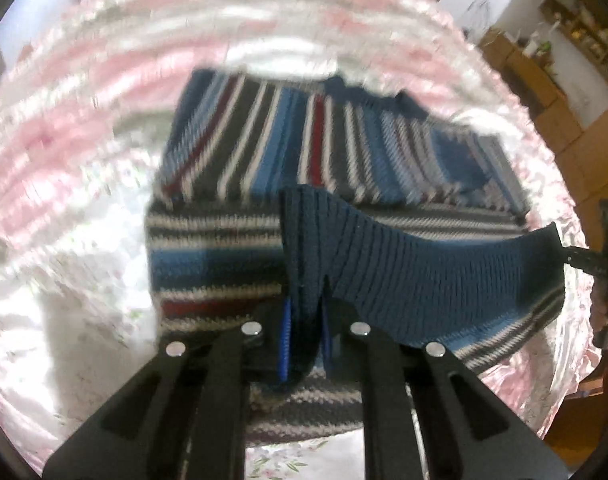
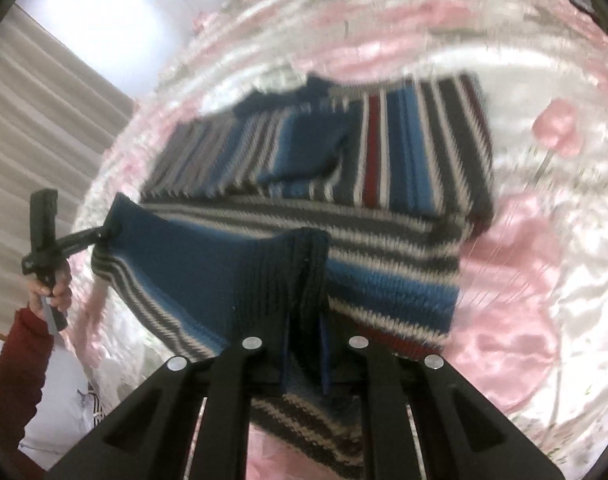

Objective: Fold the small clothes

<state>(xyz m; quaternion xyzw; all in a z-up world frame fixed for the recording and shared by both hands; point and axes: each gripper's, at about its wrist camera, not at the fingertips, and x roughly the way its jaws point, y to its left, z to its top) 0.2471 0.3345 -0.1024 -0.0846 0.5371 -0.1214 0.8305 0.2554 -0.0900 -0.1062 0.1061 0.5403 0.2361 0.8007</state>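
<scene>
Two claws, left (image 1: 305, 336) and right (image 2: 305, 354), pinching striped sweater (image 1: 264, 152) hem.

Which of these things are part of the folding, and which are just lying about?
Part of the job:
- striped sweater
- its blue hem, lifted
- left gripper and right gripper, both clamped on the hem

Just lying about:
- pink and white bedcover underneath
- cardboard boxes
- curtain

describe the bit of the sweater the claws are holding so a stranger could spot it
On the pink floral bedspread lies a striped sweater. Its near edge is lifted between the left claw and right claw: a ribbed hem band, plain dark blue, unlike the stripes.
</scene>
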